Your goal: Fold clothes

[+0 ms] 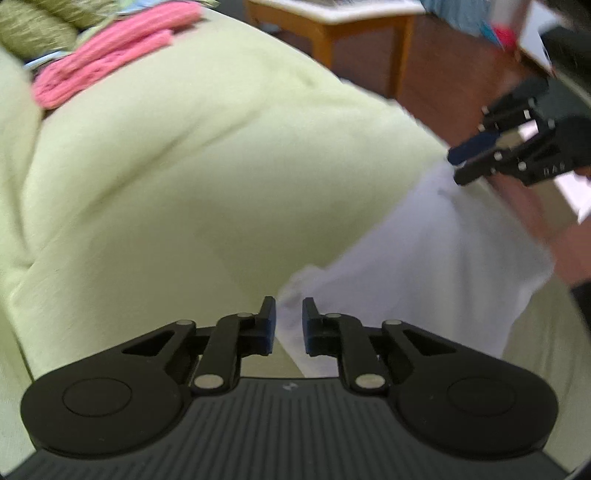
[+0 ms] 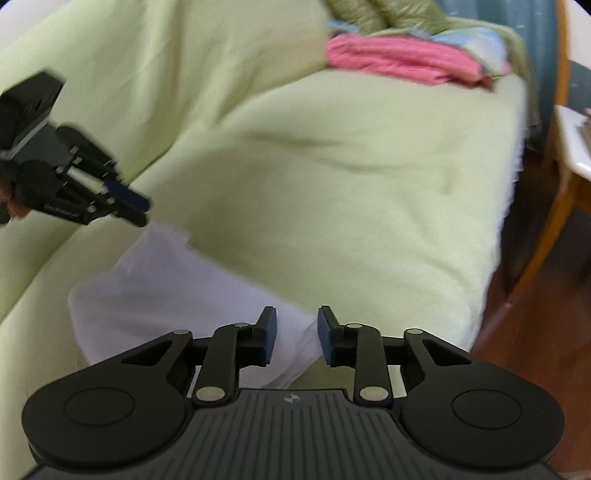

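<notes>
My left gripper (image 1: pixel 289 325) fills the near edge of its view, jaws parted a narrow gap, white cloth showing between the pads but not pinched. My right gripper (image 2: pixel 297 334) likewise, gap a bit wider, nothing clamped. Pale green blanket-covered bed (image 1: pixel 184 166) takes most of both views. Flat white cloth garment (image 1: pixel 424 258) lies on it near the bed's edge, one corner under each gripper. Pink knitted garment (image 1: pixel 110 55) sits bunched at the far end, well apart. Wooden table (image 1: pixel 332 26) stands beyond on the wood floor.
</notes>
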Demonstrator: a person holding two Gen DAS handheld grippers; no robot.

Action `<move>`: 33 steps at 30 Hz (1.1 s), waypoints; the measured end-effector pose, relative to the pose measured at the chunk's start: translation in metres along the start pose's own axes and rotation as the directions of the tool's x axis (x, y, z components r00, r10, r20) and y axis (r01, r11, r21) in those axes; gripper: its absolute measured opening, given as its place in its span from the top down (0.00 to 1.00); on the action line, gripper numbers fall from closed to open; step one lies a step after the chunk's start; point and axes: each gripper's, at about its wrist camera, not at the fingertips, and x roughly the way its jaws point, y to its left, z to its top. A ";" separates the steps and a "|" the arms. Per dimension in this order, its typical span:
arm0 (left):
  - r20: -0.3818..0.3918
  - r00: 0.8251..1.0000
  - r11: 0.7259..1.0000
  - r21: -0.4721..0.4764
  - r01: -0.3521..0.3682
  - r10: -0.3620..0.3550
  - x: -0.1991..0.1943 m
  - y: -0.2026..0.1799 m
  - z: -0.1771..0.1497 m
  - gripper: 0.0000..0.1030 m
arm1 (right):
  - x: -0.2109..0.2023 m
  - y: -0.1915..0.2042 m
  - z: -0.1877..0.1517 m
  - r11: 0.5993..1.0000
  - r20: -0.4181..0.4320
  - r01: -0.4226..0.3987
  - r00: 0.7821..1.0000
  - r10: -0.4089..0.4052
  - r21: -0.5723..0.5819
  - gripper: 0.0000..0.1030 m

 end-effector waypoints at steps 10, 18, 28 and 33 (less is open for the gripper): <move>0.032 0.979 0.970 0.130 -0.203 0.201 -0.034 -0.033 -0.032 0.86 | -0.034 0.029 -0.019 0.978 0.055 0.144 0.989 -0.137 -0.151 0.72; 0.060 0.962 0.760 0.601 -0.248 0.267 -0.049 -0.151 -0.099 0.61 | -0.054 0.134 -0.108 0.716 0.078 0.190 0.979 -0.186 -0.672 0.54; 0.192 0.899 0.450 0.813 -0.371 0.394 0.017 -0.170 -0.142 0.88 | -0.006 0.155 -0.149 0.441 0.208 0.327 0.932 -0.297 -0.836 0.87; 0.206 0.905 0.401 0.843 -0.358 0.373 0.021 -0.161 -0.146 0.90 | -0.012 0.139 -0.146 0.436 0.167 0.318 0.922 -0.350 -0.842 1.00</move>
